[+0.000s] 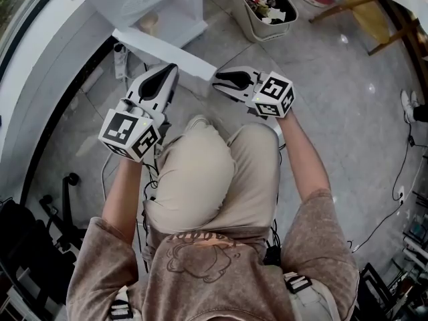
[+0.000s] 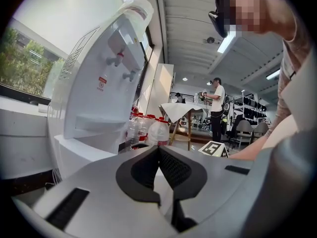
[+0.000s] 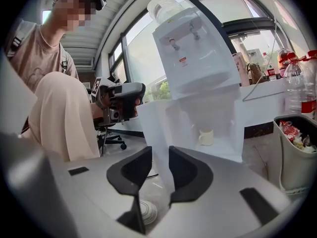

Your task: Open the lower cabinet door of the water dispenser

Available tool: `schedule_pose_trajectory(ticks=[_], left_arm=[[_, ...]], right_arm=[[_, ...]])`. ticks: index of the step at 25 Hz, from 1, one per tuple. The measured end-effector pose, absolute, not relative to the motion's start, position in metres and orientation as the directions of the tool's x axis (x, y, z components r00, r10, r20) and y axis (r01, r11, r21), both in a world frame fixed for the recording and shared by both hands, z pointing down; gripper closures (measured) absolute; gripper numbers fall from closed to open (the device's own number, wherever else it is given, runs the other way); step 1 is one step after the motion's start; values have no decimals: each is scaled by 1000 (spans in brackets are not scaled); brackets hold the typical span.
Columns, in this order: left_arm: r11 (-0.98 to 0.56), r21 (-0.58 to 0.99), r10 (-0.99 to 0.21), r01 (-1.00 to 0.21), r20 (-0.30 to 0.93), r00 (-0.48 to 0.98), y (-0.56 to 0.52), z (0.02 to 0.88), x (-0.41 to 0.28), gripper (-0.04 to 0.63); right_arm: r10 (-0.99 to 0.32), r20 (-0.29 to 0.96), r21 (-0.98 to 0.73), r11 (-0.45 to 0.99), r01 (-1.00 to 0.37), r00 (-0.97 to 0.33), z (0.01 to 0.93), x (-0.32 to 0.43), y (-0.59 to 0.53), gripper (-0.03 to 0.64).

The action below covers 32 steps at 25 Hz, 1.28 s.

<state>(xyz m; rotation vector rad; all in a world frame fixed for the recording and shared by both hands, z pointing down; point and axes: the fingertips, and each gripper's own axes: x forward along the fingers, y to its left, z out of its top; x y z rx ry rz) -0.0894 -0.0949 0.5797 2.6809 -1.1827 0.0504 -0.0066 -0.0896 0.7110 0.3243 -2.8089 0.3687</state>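
Your right gripper [image 3: 160, 150] holds its jaws a narrow way apart, clamped on the free edge of the lower cabinet door [image 3: 153, 128]. The door's white panel fills the gap between the dark pads. The door stands swung out from the front of the water dispenser [image 3: 198, 58], and the open cabinet behind it shows a pale cup [image 3: 205, 137] inside. Your left gripper [image 2: 158, 150] has its jaws together at the tips with nothing between them. It sits close beside the door, and no view shows whether it touches the panel. In the head view the top of the dispenser is cut off by the frame edge, and the right jaws' contact with the door is too small to make out. A filled waste bin [image 3: 292, 152] stands to the right of the dispenser, partly cut off.
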Motion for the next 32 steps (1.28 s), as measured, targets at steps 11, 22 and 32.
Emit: schedule_pose_trajectory(ticks=[11, 22, 32], left_arm=[[-663, 178, -719, -727, 117, 685, -95, 579, -80, 578], [-650, 175, -733, -739, 112, 671, -97, 575, -87, 578], [-682, 195, -696, -705, 127, 707, -121, 555, -76, 579]], right_arm=[[-94, 305, -234, 957, -170, -948, 712, -26, -65, 514], [-55, 292, -236, 963, -128, -955, 710, -37, -61, 512], [-103, 290, -243, 954, -177, -952, 677, -24, -78, 512]])
